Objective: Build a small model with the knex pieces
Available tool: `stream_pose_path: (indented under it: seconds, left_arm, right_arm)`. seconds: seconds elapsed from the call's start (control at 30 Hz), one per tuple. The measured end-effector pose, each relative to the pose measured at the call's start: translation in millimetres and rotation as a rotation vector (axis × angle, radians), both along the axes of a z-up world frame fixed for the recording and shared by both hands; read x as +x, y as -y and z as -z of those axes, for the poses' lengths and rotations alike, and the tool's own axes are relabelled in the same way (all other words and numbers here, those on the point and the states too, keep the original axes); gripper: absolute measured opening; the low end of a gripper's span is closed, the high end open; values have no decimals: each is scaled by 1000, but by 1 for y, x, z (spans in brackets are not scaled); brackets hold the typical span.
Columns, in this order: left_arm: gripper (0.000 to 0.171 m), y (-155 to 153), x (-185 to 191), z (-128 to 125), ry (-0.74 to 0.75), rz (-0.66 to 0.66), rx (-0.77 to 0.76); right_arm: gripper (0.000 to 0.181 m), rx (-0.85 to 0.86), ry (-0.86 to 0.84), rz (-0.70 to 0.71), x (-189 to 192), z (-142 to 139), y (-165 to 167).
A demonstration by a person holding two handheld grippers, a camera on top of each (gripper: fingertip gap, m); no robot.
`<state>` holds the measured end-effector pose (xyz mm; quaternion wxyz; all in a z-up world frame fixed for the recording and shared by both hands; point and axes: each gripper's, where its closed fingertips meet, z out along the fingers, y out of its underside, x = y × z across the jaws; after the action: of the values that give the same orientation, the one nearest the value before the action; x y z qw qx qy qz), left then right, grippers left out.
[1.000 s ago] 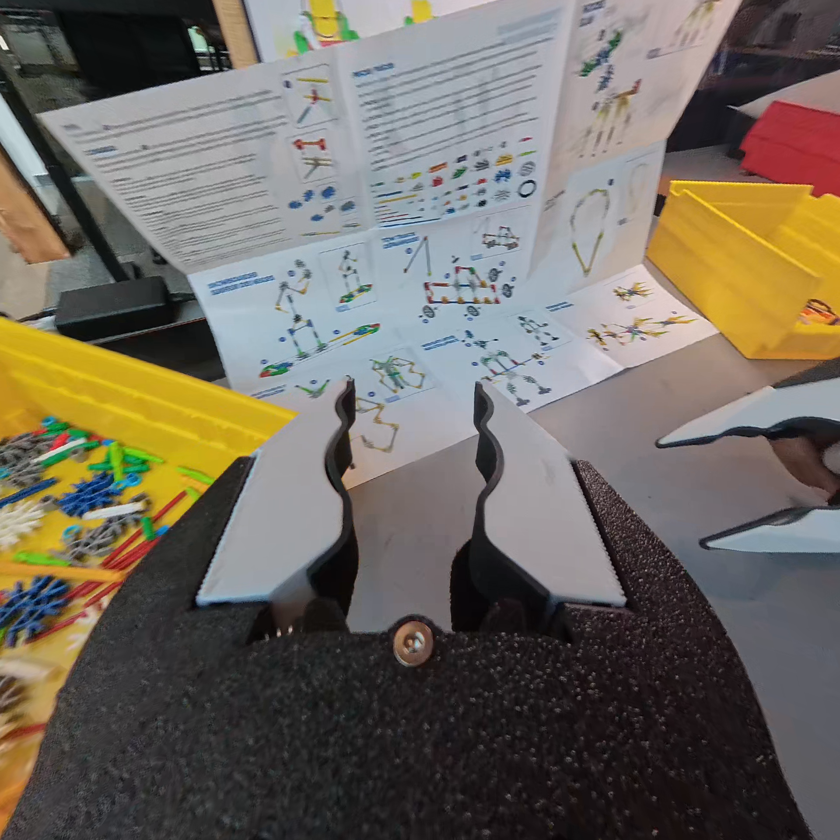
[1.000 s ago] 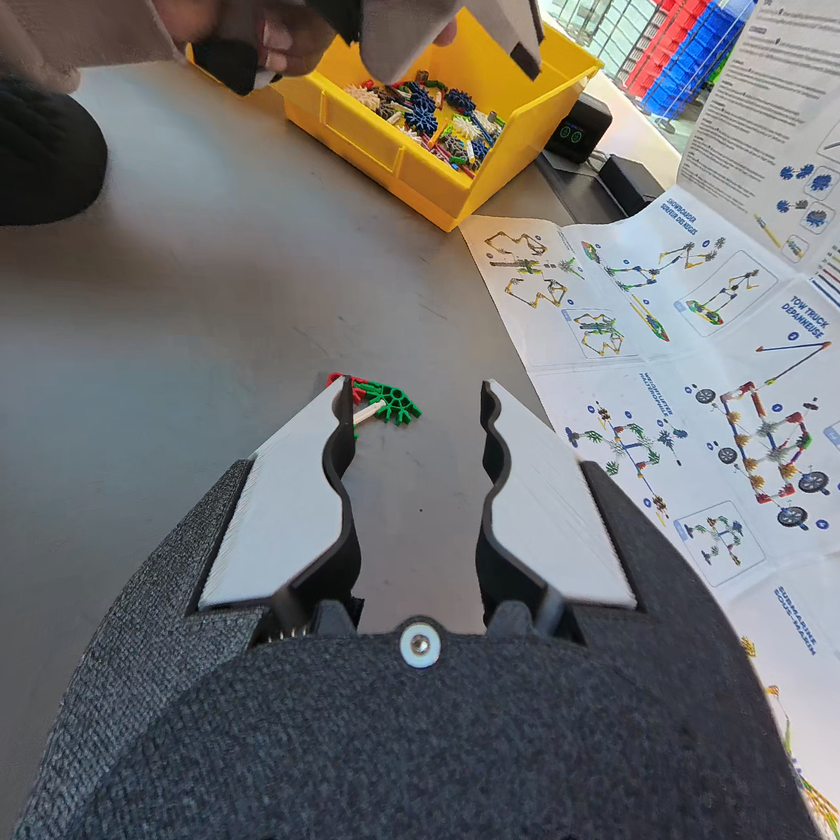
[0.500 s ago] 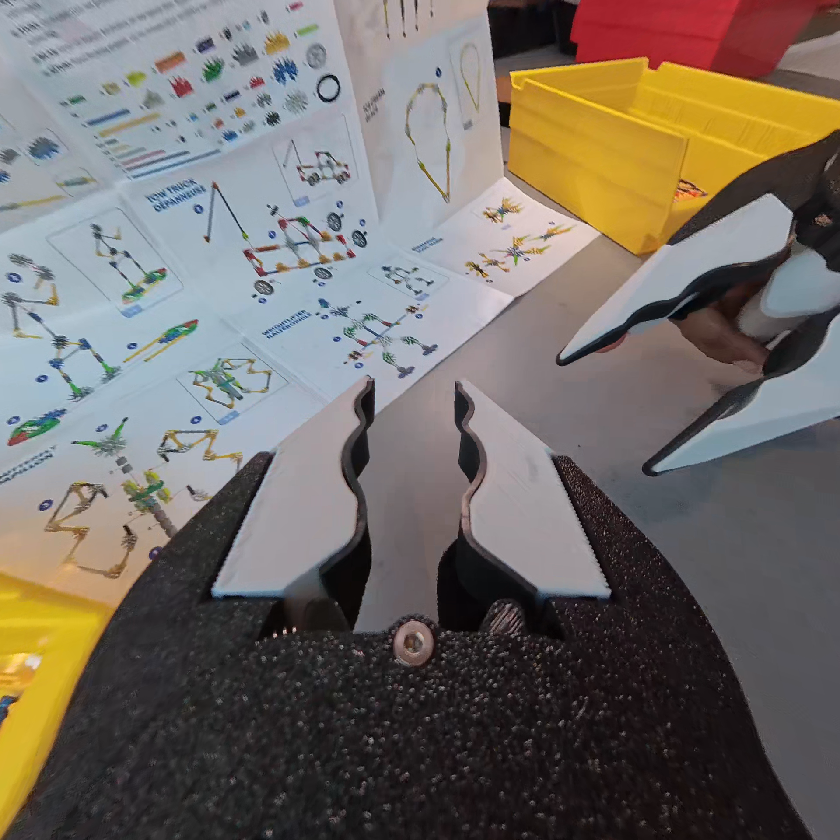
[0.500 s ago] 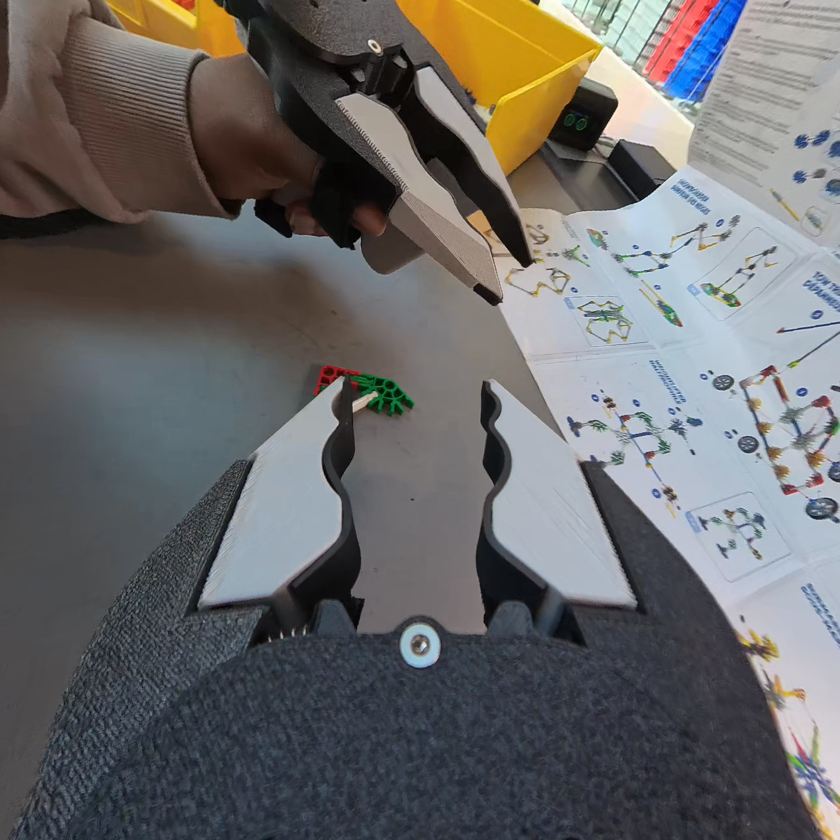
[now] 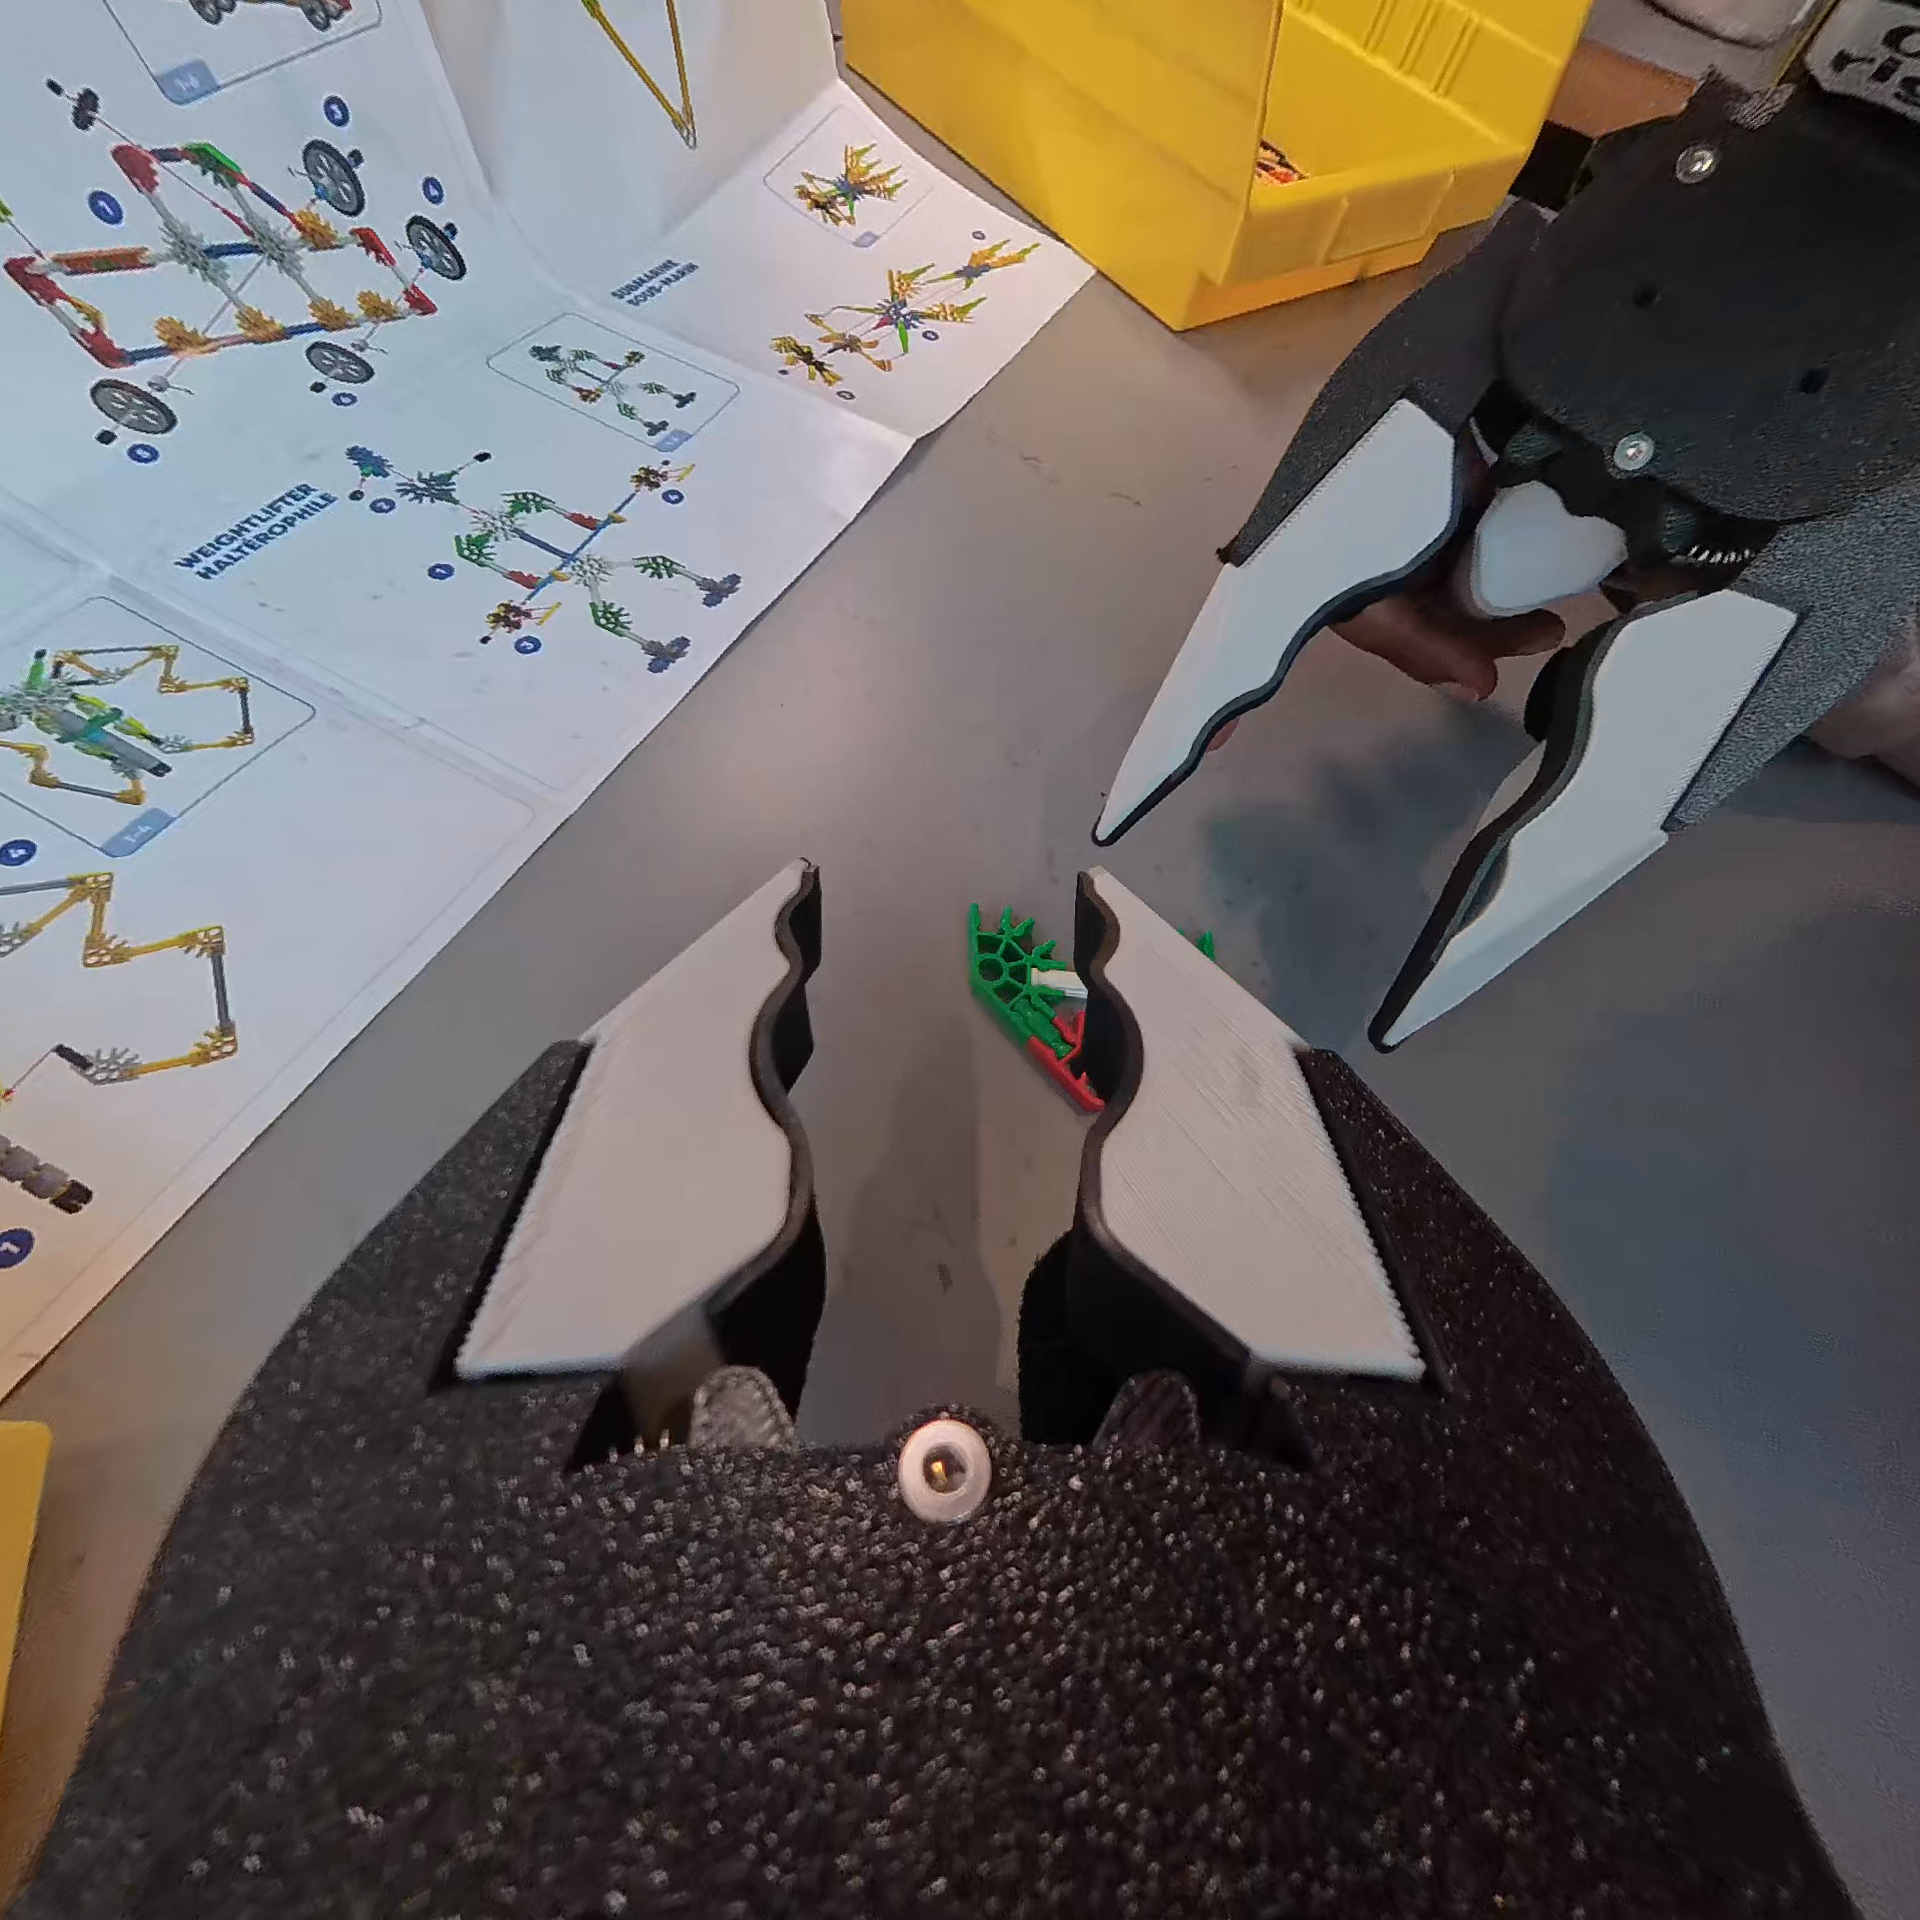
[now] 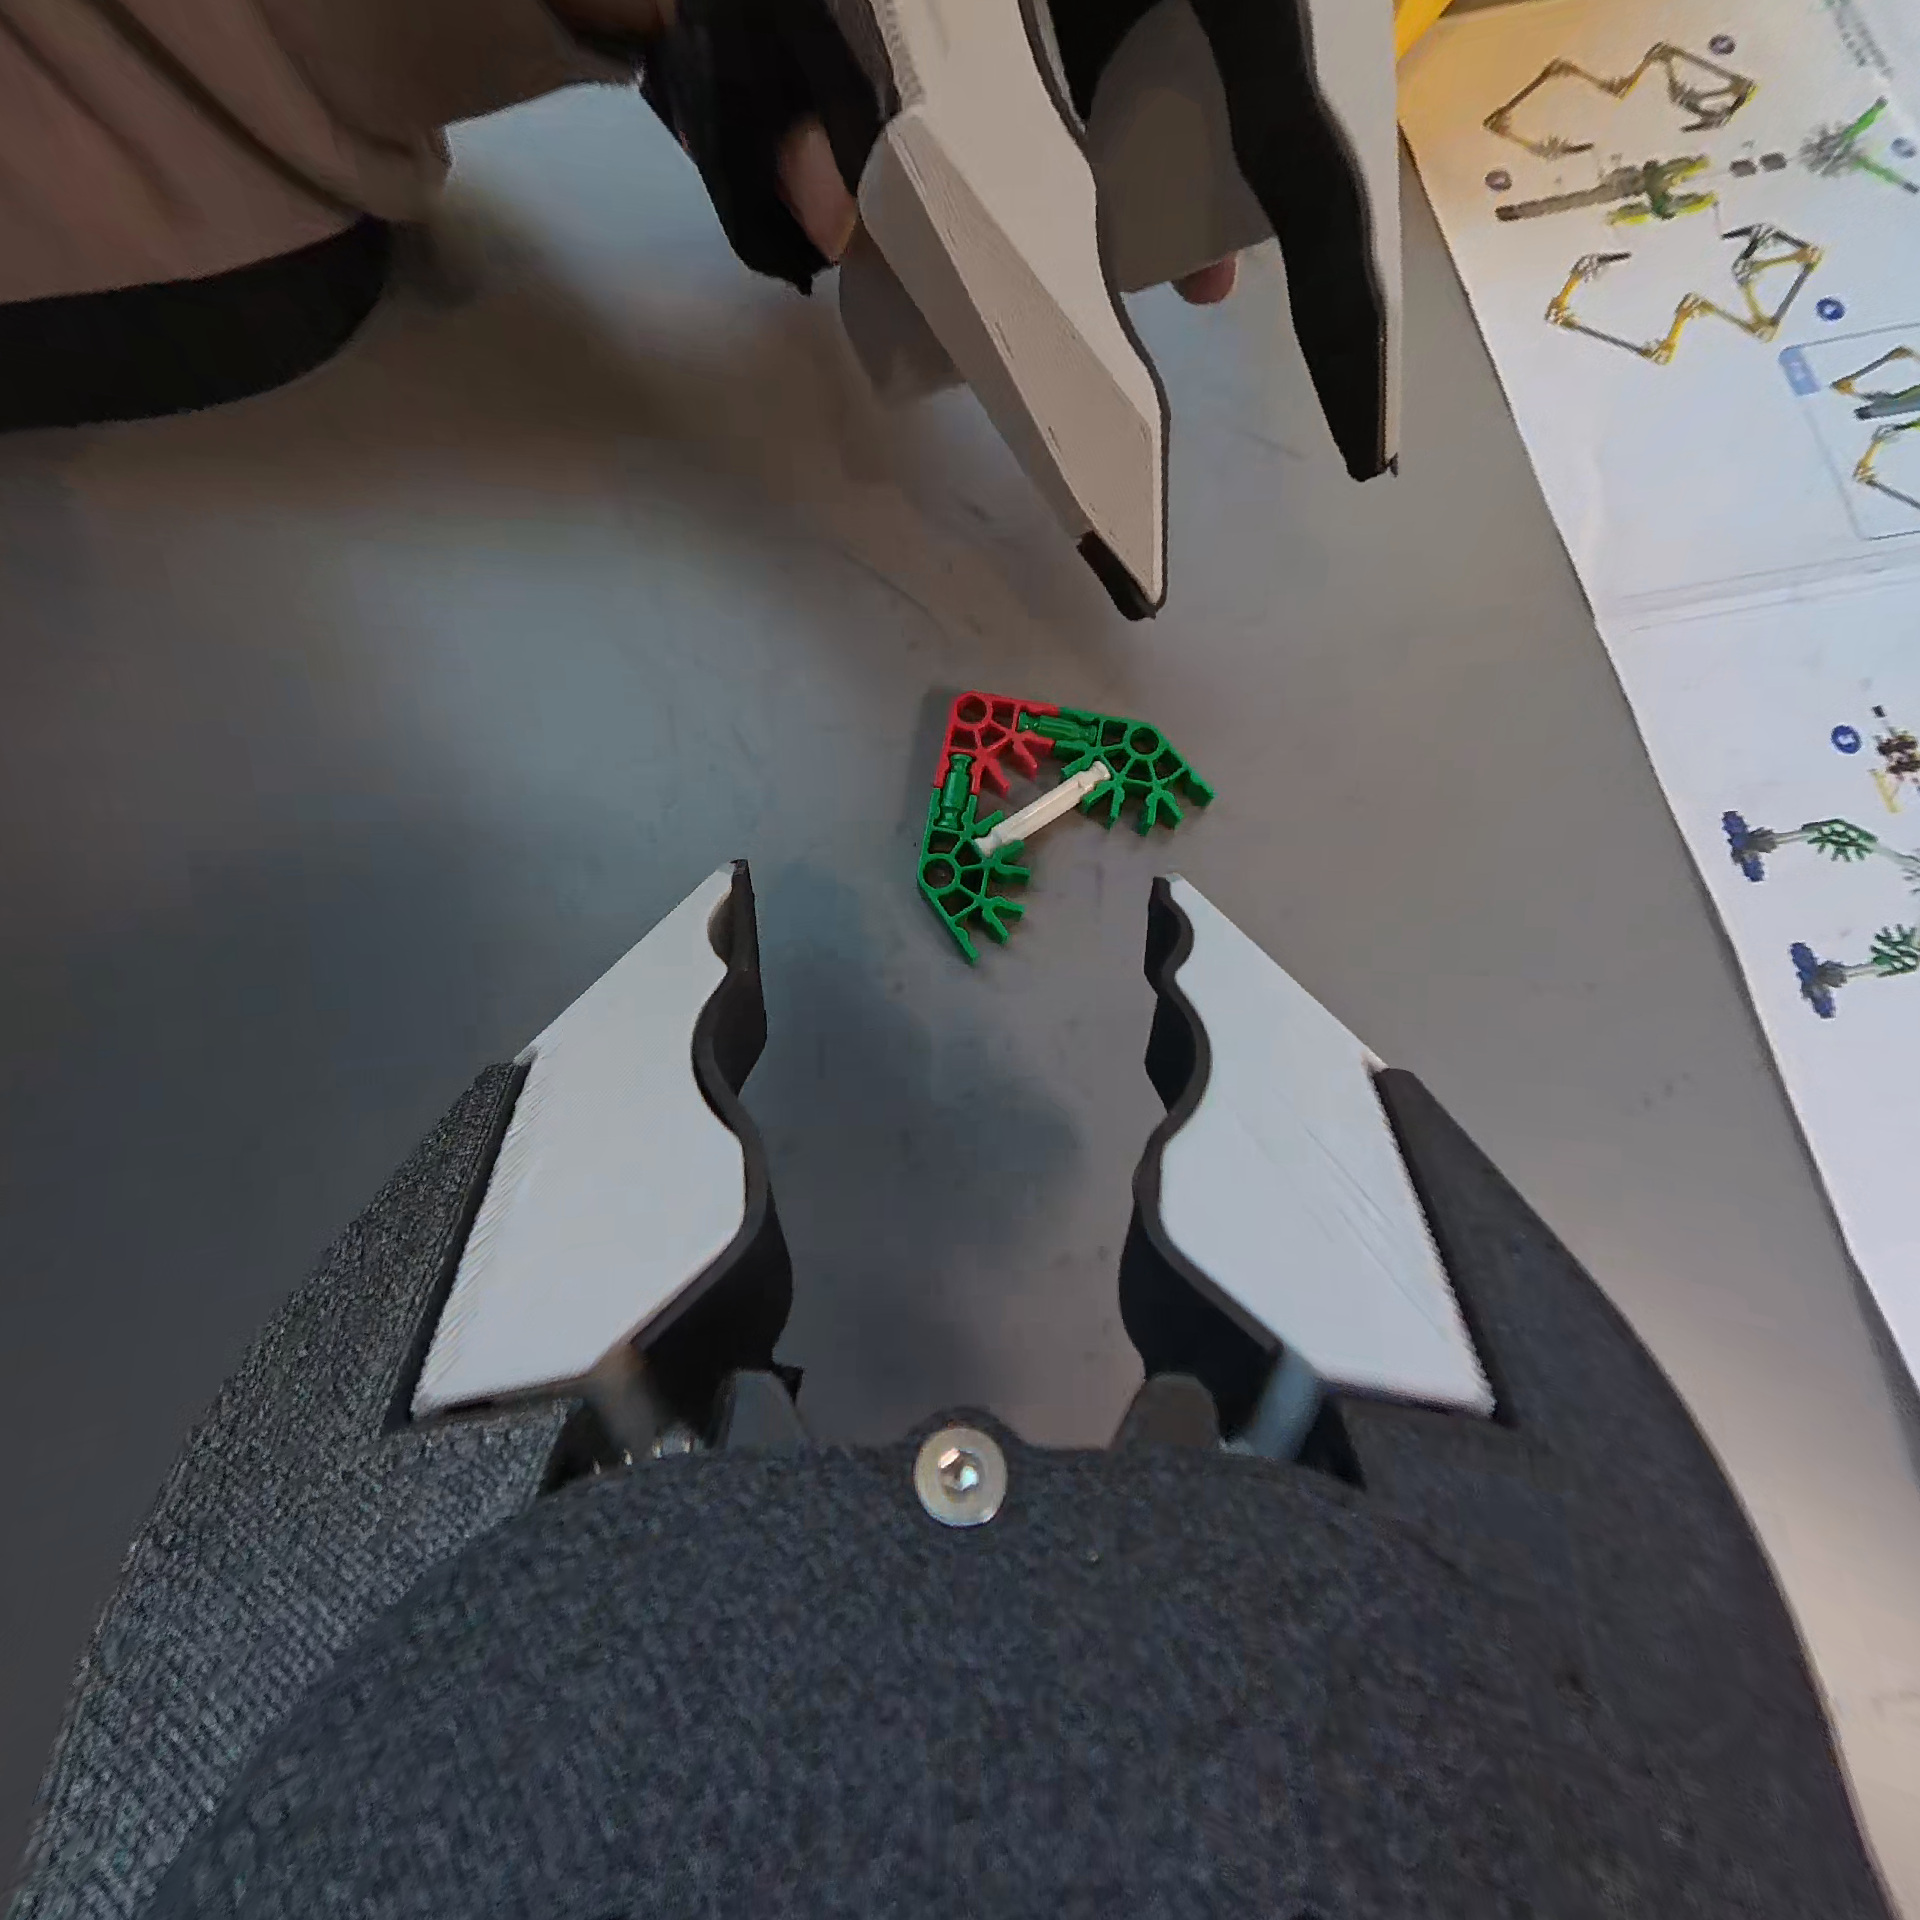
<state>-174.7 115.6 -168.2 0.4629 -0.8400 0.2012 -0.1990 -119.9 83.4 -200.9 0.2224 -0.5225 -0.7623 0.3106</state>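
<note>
A small flat assembly [image 6: 1042,803] of two green connectors, one red connector and a white rod lies on the grey table [image 6: 520,727]. My right gripper [image 6: 948,878] is open and empty, with its tips just short of the assembly. My left gripper [image 5: 945,883] is open and empty. The assembly [image 5: 1003,966] lies just inside its right finger and is partly hidden by it. The two grippers face each other over the assembly. The left gripper shows at the top of the right wrist view [image 6: 1247,530]. The right gripper shows at the right of the left wrist view [image 5: 1242,940].
A large printed instruction sheet [image 5: 416,520] lies on the table beside the assembly and also shows in the right wrist view [image 6: 1714,520]. A yellow bin [image 5: 1143,156] stands behind it. A person's sleeve [image 6: 156,156] is at the top left.
My left gripper has swung away from the yellow parts bin and come down to the assembly. My right gripper has opened wider and moved closer to the assembly.
</note>
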Motion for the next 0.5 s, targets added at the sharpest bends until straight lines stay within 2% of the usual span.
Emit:
stream_pose_path:
  seconds: [0.1, 0.13, 0.27, 0.3, 0.37, 0.5]
  left_arm:
    - [47, 2, -3, 0, -21, -2, 11]
    - [47, 2, -3, 0, -13, -6, 22]
    - [46, 3, 0, 6, 4, -7, 11]
    - [46, 3, 0, 7, 8, -6, 7]
    - [46, 4, 2, 10, 48, 4, -20]
    - [46, 7, 5, 13, 132, 24, -79]
  right_arm:
    - [78, -4, 110, -28, 1, 17, 5]
    - [69, 20, 100, -25, -4, 18, 3]
    - [50, 56, 145, -17, -12, 19, -3]
    - [45, 53, 129, -20, -14, 19, -3]
    - [19, 49, 71, -20, -20, 17, -2]
    - [19, 153, -3, -52, -25, 16, -1]
